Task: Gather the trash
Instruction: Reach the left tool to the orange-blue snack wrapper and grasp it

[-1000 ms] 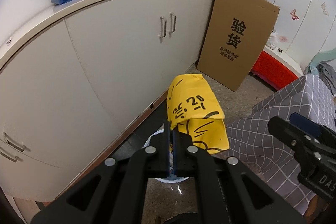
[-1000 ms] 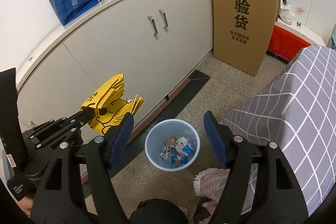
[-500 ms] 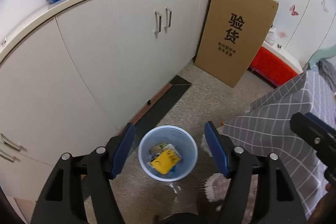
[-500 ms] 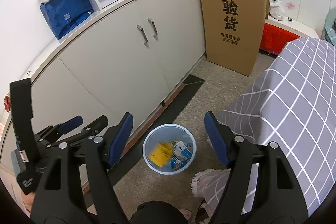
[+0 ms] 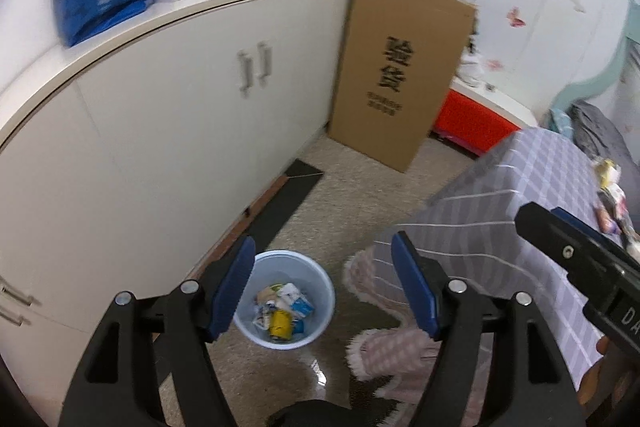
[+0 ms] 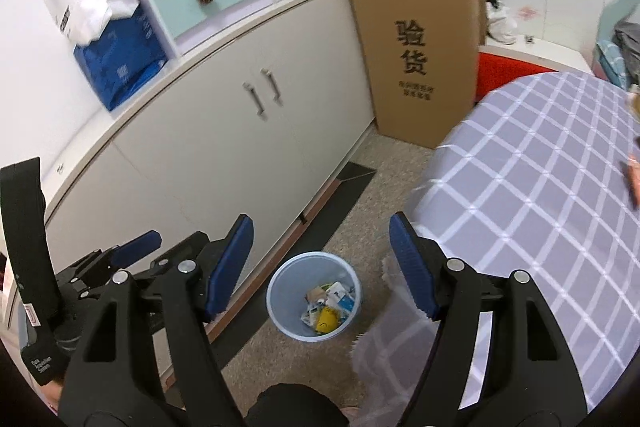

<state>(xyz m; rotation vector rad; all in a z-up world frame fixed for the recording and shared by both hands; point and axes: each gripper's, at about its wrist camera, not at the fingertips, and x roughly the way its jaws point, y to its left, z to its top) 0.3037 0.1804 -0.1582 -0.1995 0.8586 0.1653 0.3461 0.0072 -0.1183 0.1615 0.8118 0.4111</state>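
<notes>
A light blue bin (image 5: 324, 293) stands on the floor by the cabinets, also in the right wrist view (image 6: 276, 291). It holds several wrappers and the yellow wrapper (image 5: 279, 323), seen too in the right wrist view (image 6: 326, 320). My left gripper (image 5: 323, 281) is open and empty above the bin. My right gripper (image 6: 321, 265) is open and empty above the bin; it also shows at the right of the left wrist view (image 5: 576, 259). More trash (image 5: 610, 195) lies on the checked table at far right.
White cabinets (image 5: 160, 131) run along the left. A tall cardboard box (image 5: 400, 67) leans at their end, with a red bin (image 5: 468, 123) beyond. The table with the grey checked cloth (image 6: 540, 195) is on the right. A pink rag (image 5: 384, 355) lies on the floor.
My left gripper opened and let go of the yellow wrapper, which dropped into the bin. Both views have since swung right toward the table.
</notes>
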